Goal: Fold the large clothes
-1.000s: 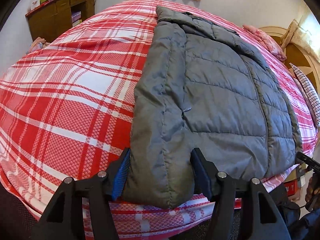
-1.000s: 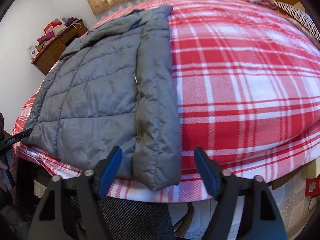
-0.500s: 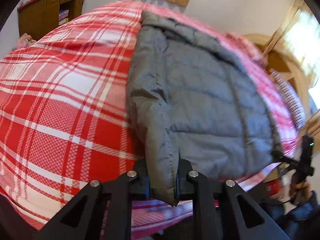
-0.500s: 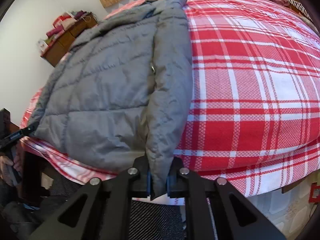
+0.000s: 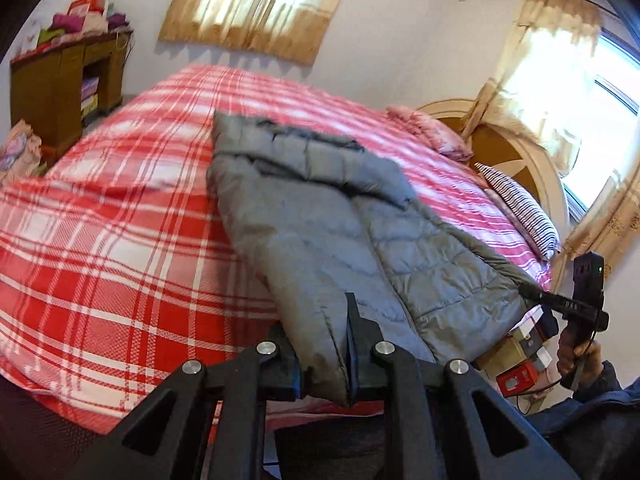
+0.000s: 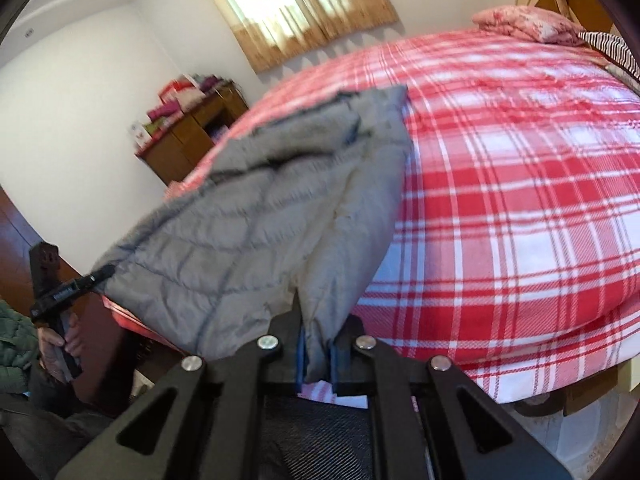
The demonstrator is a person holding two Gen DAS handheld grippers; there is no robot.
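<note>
The grey jacket (image 5: 320,216) is spread across the middle of the frame on the red checked bed (image 5: 120,240), its near hem raised toward the bottom edge. The left gripper (image 5: 324,364) is clamped tight on one hem corner, and the right gripper (image 6: 316,360) is pinched likewise on the other. For a clean fold, both corners are best carried level and together toward the collar at the upper centre, the hem kept taut so the padded cloth is not bunched.
</note>
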